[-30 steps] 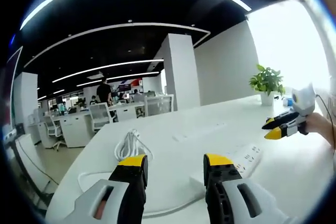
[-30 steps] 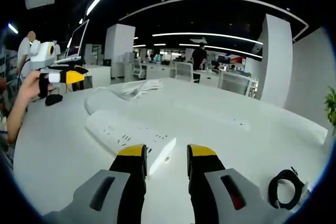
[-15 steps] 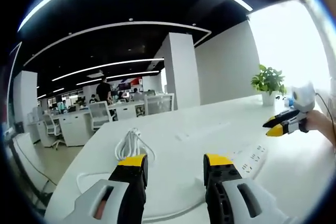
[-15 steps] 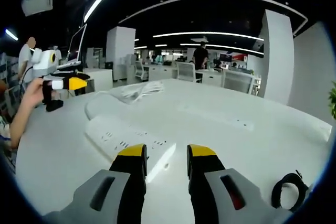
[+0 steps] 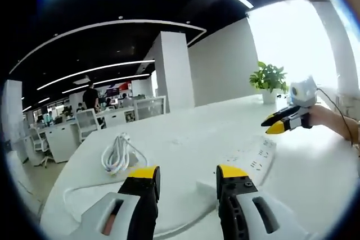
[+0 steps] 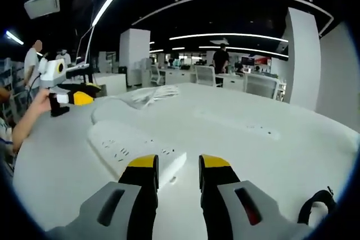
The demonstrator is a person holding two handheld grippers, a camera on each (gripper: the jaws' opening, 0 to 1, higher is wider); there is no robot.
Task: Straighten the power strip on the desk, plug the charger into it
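Power strip (image 6: pixel 132 149): near end hidden behind my right jaws; socket detail too blurred to read.
Black cable (image 6: pixel 316 213): coil cut off by the edge of the right gripper view.
White cord (image 5: pixel 117 154): plug end not distinguishable in the bundle.
Charger: cannot tell which object it is.
People at far desks (image 5: pixel 90 98): too small to make out.

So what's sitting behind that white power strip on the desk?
Behind the power strip, a coiled white cable lies on the white desk; further off are office desks and chairs. The strip's near end is partly hidden by the right gripper, so anything there can't be seen.
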